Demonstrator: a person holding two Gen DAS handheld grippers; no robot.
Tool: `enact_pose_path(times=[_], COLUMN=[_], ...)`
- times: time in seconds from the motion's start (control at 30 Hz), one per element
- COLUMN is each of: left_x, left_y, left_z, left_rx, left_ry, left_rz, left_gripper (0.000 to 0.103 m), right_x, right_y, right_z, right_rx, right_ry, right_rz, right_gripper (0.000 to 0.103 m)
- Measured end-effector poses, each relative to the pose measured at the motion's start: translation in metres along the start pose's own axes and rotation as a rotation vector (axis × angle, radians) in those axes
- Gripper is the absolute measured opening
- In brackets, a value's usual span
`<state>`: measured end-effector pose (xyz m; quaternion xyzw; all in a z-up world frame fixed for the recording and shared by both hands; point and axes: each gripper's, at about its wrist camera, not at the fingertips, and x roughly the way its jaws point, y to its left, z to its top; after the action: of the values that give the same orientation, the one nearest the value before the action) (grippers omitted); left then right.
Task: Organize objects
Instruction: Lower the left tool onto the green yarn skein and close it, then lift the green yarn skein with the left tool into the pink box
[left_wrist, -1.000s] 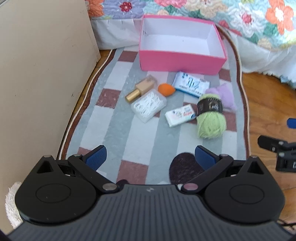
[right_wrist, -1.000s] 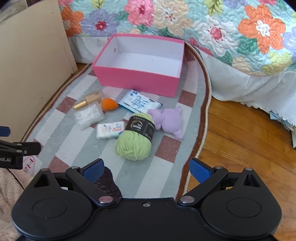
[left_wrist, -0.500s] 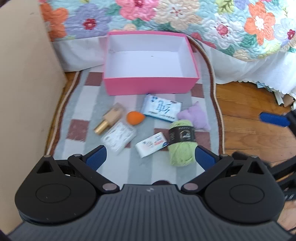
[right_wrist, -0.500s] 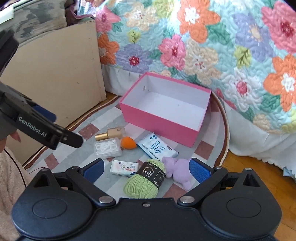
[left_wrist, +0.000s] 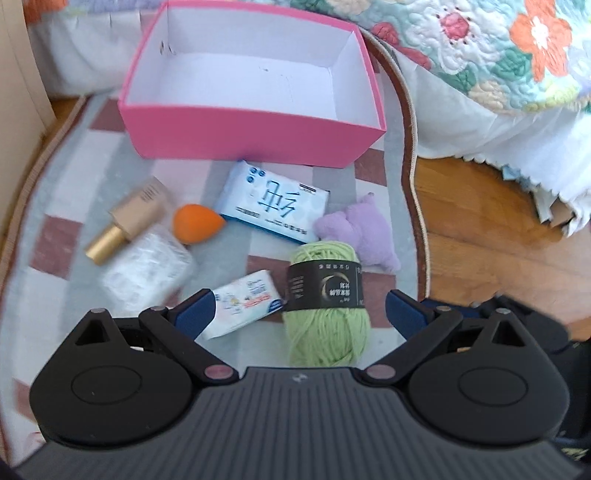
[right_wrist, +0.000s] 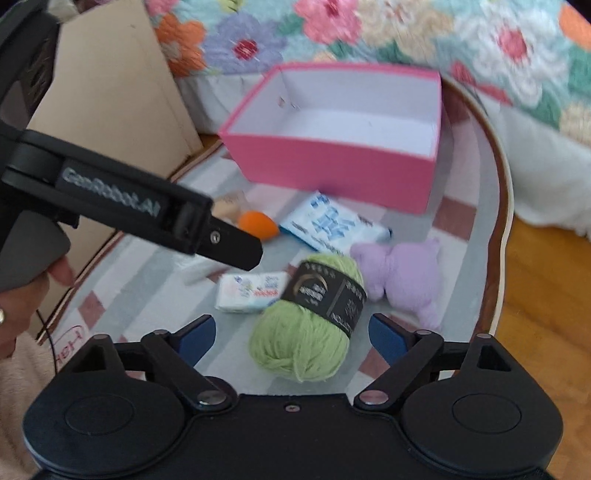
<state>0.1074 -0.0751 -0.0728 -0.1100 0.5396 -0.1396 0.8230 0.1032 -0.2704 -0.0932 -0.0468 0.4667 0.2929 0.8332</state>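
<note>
Our left gripper (left_wrist: 299, 308) and right gripper (right_wrist: 291, 334) had just narrowed slightly, fingers released, grasping nothing. The fuzzy green yarn ball (right_wrist: 306, 321) lay on the striped rug (right_wrist: 147, 280) between soap packet (right_wrist: 255, 290) and plush toy (right_wrist: 402, 277), before the pink cardboard box (right_wrist: 332, 166).

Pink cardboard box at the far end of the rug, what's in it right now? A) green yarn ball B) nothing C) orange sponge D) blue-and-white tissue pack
B: the pink cardboard box shows only its bare white floor, while the green yarn ball, orange teardrop sponge and blue-and-white tissue pack all lie on the striped rug in front of it.
</note>
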Motion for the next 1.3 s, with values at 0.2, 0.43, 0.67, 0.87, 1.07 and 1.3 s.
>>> enact_pose_path(times=[0.2, 0.43, 0.67, 0.87, 1.07, 1.3], left_x=[0.026, 0.043, 0.075, 0.093, 0.075, 0.041], left_y=[0.020, 0.016, 0.017, 0.030, 0.022, 0.009], left_z=[-0.011, -0.015, -0.028, -0.037, -0.038, -0.041], left_rx=[-0.094, -0.116, -0.061, -0.190, -0.188, -0.086], left_ry=[-0.051, -0.083, 0.004, 0.049, 0.035, 0.045], left_rz=[-0.117, -0.150, -0.125, -0.243, -0.247, -0.185], left_gripper=[0.095, 0.093, 0.075, 0.059, 0.053, 0.053], right_x=[0.030, 0.052, 0.056, 0.070, 0.053, 0.029], right_y=[0.001, -0.002, -0.005, -0.014, -0.009, 0.001], right_z=[-0.017, -0.028, -0.039, -0.045, -0.041, -0.032], right_rx=[0.005, 0.038, 0.011, 0.062, 0.049, 0.053], right_ry=[-0.003, -0.026, -0.077, -0.068, -0.065, -0.014], right_rz=[0.016, -0.007, -0.032, -0.024, -0.020, 0.020], right_gripper=[0.089, 0.089, 0.088, 0.078, 0.066, 0.066])
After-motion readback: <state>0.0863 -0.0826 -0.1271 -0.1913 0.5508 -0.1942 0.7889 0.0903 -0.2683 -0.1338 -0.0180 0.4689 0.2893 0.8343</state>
